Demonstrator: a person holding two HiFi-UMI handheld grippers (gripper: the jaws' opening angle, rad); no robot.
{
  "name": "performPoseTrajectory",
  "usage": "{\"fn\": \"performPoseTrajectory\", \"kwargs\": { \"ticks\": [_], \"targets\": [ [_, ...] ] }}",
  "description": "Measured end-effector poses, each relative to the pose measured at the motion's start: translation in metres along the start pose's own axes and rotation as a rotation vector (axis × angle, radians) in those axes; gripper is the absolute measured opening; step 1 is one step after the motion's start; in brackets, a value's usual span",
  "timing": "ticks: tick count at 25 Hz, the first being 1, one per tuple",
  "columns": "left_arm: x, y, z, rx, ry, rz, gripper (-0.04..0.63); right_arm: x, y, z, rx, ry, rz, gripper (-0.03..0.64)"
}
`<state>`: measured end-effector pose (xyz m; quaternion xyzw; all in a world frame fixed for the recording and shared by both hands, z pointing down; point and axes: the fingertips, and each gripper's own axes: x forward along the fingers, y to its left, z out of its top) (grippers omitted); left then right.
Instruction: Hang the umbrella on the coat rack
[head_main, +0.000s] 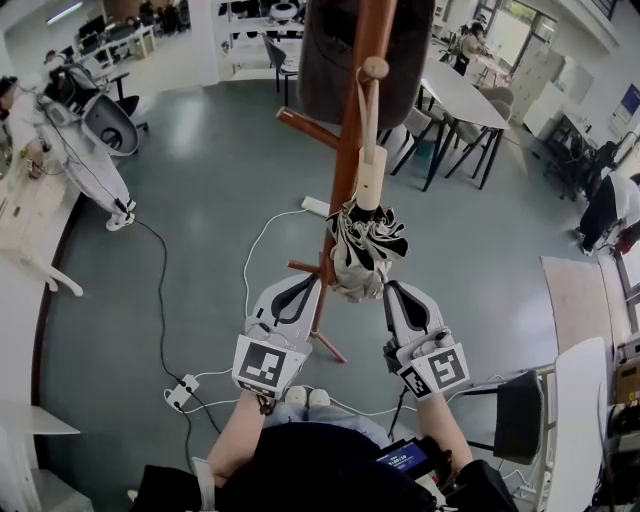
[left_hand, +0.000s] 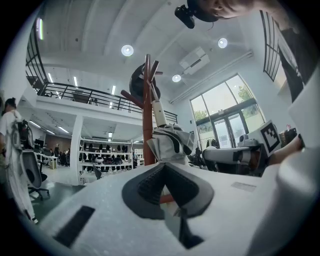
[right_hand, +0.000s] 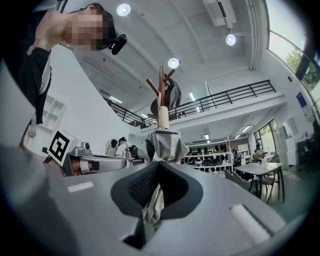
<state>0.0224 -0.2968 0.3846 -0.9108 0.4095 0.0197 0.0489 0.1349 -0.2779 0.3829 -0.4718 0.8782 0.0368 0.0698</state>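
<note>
A brown wooden coat rack (head_main: 345, 150) rises in front of me. The folded umbrella (head_main: 365, 250), with grey, white and black fabric and a cream handle (head_main: 370, 175), hangs against the pole, its strap leading up toward a knobbed peg (head_main: 375, 68). My right gripper (head_main: 392, 290) is shut on a fold of the umbrella's fabric (right_hand: 162, 145), pinched between its pads (right_hand: 152, 200). My left gripper (head_main: 300, 288) sits beside the pole, to the left of the umbrella (left_hand: 170, 145). Its jaws (left_hand: 167, 200) stand together with nothing in them. The rack's pole (left_hand: 147, 115) stands just beyond it.
A dark garment (head_main: 350, 50) hangs at the rack's top. The rack's legs (head_main: 325, 345) spread at my feet. A power strip (head_main: 182, 392) and cables lie on the floor to the left. Tables and chairs (head_main: 460, 100) stand far right, an office chair (head_main: 110, 125) far left.
</note>
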Motion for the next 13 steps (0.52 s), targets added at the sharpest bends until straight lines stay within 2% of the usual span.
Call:
{"fn": "performPoseTrajectory", "kwargs": {
  "ticks": [13],
  "targets": [
    [0.0005, 0.0027, 0.0008, -0.008, 0.000, 0.009, 0.006, 0.0027, 0.0014, -0.0018, 0.003, 0.006, 0.016, 0.006]
  ]
}}
